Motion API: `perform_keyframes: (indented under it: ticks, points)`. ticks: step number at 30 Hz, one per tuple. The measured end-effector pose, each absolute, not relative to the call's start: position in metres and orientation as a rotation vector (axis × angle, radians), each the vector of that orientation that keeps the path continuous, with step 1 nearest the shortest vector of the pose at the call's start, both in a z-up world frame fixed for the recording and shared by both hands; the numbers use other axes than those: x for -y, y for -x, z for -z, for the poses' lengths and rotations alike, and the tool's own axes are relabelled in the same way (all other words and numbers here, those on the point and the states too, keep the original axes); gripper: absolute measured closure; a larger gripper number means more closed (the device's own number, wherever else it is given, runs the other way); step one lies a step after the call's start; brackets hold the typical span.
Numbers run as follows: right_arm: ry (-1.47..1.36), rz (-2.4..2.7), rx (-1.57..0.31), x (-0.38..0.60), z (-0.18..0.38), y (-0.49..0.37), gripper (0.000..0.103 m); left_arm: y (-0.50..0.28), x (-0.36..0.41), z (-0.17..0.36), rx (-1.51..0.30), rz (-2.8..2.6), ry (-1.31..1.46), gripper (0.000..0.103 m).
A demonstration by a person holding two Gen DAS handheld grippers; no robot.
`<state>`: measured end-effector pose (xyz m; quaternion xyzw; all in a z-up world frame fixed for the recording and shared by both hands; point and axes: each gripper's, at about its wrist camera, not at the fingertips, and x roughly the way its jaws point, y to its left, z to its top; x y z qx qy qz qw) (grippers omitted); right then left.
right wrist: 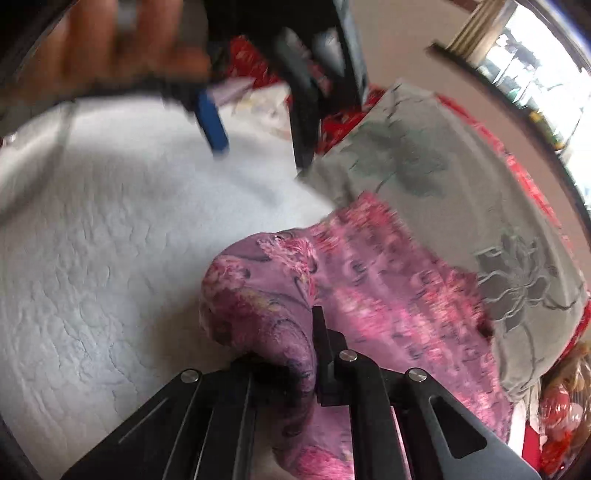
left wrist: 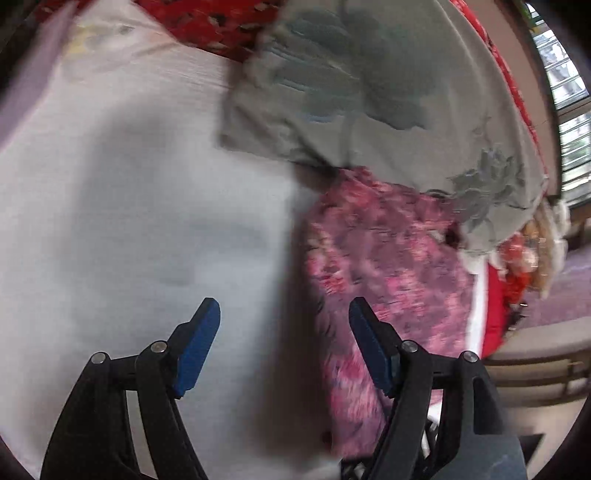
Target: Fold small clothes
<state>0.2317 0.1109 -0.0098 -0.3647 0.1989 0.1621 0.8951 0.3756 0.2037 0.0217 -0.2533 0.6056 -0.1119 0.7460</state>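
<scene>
A pink and purple flowered garment [left wrist: 388, 258] lies on a white quilted bed cover [left wrist: 129, 203], partly under a grey flowered cloth [left wrist: 369, 92]. My left gripper [left wrist: 284, 314] is open and empty, hovering over the garment's left edge. My right gripper [right wrist: 306, 332] is shut on a bunched fold of the flowered garment [right wrist: 266, 295], which drapes over its fingers and hides the tips. The left gripper's blue finger [right wrist: 212, 118] and the hand holding it show blurred at the top of the right wrist view.
The grey flowered cloth [right wrist: 461, 206] covers the garment's far side. A red patterned fabric [left wrist: 221, 26] lies beyond the white cover [right wrist: 92, 240]. A window [left wrist: 565, 92] is at the far right. Red and orange items [right wrist: 561, 406] sit off the bed's edge.
</scene>
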Motion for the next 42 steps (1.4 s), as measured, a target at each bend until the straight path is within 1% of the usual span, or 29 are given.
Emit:
perform_keyframes:
  ticks: [4, 8, 9, 10, 11, 12, 16, 28, 42]
  points:
    - [0.731, -0.356, -0.361, -0.097, -0.001, -0.228, 0.096, -0.397, -0.170, -0.009, -1.377, 0.306, 0.562, 0.031]
    - [0.716, -0.381, -0.345, -0.092, -0.004, -0.224, 0.096, -0.409, -0.137, -0.001, -1.419, 0.299, 0.463, 0.032]
    - [0.710, -0.390, -0.342, -0.090, -0.005, -0.224, 0.096, -0.410, -0.131, -0.004, -1.396, 0.276, 0.426, 0.036]
    - [0.705, -0.394, -0.340, -0.089, -0.005, -0.223, 0.096, -0.411, -0.125, -0.011, -1.357, 0.260, 0.389, 0.045]
    - [0.698, -0.400, -0.338, -0.088, -0.007, -0.223, 0.096, -0.411, -0.120, -0.014, -1.346, 0.271, 0.374, 0.081]
    - [0.692, -0.401, -0.337, -0.086, -0.008, -0.222, 0.096, -0.412, -0.116, -0.016, -1.352, 0.275, 0.363, 0.095]
    - [0.650, -0.403, -0.332, -0.073, -0.017, -0.220, 0.096, -0.409, -0.099, -0.037, -1.315, 0.257, 0.289, 0.095]
    - [0.427, -0.357, -0.336, 0.007, -0.065, -0.195, 0.097, -0.385, -0.034, -0.107, -1.205, 0.239, 0.231, 0.096]
    - [0.117, -0.329, -0.417, 0.132, -0.079, -0.176, 0.097, -0.368, 0.087, -0.135, -1.183, 0.254, 0.181, 0.096]
